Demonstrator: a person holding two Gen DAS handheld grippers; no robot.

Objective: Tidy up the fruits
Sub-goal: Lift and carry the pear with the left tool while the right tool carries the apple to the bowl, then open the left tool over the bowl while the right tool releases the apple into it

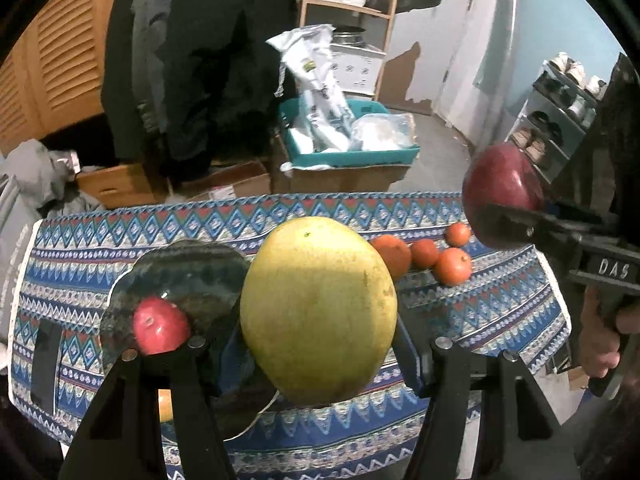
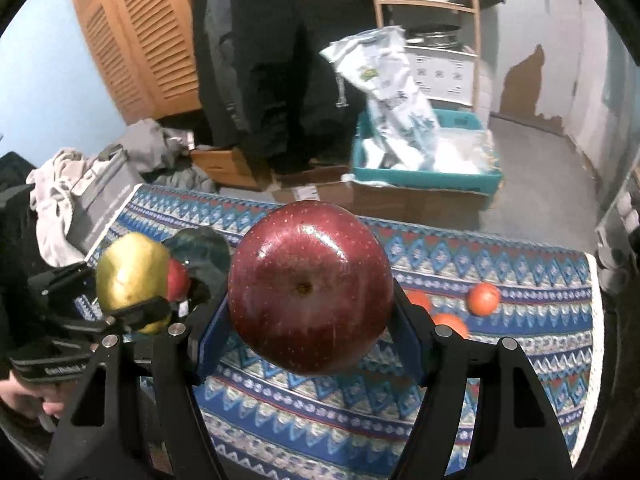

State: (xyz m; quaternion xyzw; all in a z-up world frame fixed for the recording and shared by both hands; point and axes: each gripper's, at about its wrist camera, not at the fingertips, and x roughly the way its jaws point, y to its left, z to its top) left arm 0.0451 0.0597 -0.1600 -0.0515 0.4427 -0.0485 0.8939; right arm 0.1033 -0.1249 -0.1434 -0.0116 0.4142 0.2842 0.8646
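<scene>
Both fruits are in carriage above the bench: the left tongs (image 1: 320, 344) clamp a yellow-green pear (image 1: 318, 308), the right tongs (image 2: 310, 336) grip a dark red apple (image 2: 310, 288). A small red apple (image 1: 160, 330) sits on the dark plate (image 1: 188, 272) near the bench's left edge; oranges (image 1: 452, 266) lie toward its far right. Next, I judge, each needs lowering beside its kind

Blue wall (image 2: 36, 80) w/ louvered wood doors (image 2: 132, 36), concrete floor (image 2: 532, 168).
</scene>
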